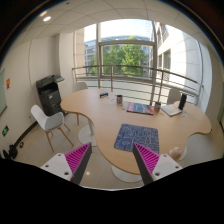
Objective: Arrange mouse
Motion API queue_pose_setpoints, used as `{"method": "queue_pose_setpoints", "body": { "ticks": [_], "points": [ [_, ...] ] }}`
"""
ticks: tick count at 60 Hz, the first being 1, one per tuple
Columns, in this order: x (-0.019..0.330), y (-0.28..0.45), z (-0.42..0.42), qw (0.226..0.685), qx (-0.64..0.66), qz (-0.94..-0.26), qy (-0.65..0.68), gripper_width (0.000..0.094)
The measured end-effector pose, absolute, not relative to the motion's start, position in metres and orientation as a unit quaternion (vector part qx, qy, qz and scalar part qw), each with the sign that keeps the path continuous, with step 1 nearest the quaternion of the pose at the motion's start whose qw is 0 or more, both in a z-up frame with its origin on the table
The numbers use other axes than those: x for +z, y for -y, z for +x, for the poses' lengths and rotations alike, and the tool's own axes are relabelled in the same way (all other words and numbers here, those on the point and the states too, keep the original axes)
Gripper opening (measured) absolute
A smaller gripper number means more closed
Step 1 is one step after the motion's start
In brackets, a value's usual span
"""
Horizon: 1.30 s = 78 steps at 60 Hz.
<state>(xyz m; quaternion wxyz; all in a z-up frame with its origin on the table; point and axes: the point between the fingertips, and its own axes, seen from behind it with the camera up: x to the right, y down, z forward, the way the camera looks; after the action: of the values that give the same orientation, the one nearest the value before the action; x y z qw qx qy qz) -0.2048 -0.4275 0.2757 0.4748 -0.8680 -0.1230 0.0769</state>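
My gripper (112,160) hangs above the near end of the worktop (105,120), a large oval wooden one, with its fingers spread wide and nothing between them. The magenta pads (77,157) face each other across an open gap, and through that gap I see bare wood and, just beyond the fingertips, a dark blue patterned mat (130,136).

The mat is my landmark. It lies flat on the worktop just ahead of my right finger, with nothing on it that I can make out. Past the mat, toward the window, lies a flat dark item (140,108) with coloured edges, perhaps a keyboard or a second mat; I cannot tell which. Beyond and to the right of the mat, at the worktop's far right end, stands an open laptop (173,104). Beyond and to the left of the mat, near the far rim, sits a small dark object (119,99); it may be the mouse, but it is too small for me to say, and I cannot pick out a mouse anywhere with certainty.

To the left of the mat, off the worktop, stands a white chair (46,119). Behind everything runs a railing (135,74) before large windows (125,52) with green trees outside.
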Motion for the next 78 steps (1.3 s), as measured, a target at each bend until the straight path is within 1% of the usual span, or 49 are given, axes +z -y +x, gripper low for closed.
{"method": "queue_pose_setpoints", "body": {
  "ticks": [4, 9, 15, 22, 29, 36, 41, 48, 58, 65, 67, 73, 78],
  "points": [
    [0.269, 0.428, -0.198, 0.468, 0.075, -0.874, 0.111, 0.0849],
    [0.249, 0.428, -0.174, 0.456, 0.068, -0.882, 0.096, 0.0849],
    [0.209, 0.433, -0.140, 0.437, 0.053, -0.895, 0.074, 0.0850],
    [0.155, 0.432, -0.076, 0.415, 0.028, -0.908, 0.046, 0.0850],
    [0.105, 0.418, -0.004, 0.403, -0.006, -0.915, 0.019, 0.0850],
    [0.069, 0.384, 0.057, 0.405, -0.026, -0.914, -0.003, 0.0847],
    [0.051, 0.352, 0.092, 0.417, -0.031, -0.908, -0.016, 0.0847],
    [0.027, 0.308, 0.131, 0.421, -0.032, -0.906, -0.030, 0.0848],
    [0.000, 0.258, 0.155, 0.416, -0.002, -0.908, -0.056, 0.0850],
    [-0.008, 0.229, 0.168, 0.411, 0.012, -0.909, -0.069, 0.0849],
    [-0.010, 0.231, 0.164, 0.410, 0.014, -0.909, -0.071, 0.0848],
    [-0.008, 0.217, 0.169, 0.413, 0.014, -0.908, -0.069, 0.0845],
    [-0.011, 0.203, 0.166, 0.417, 0.008, -0.906, -0.065, 0.0824]
  ]
}}
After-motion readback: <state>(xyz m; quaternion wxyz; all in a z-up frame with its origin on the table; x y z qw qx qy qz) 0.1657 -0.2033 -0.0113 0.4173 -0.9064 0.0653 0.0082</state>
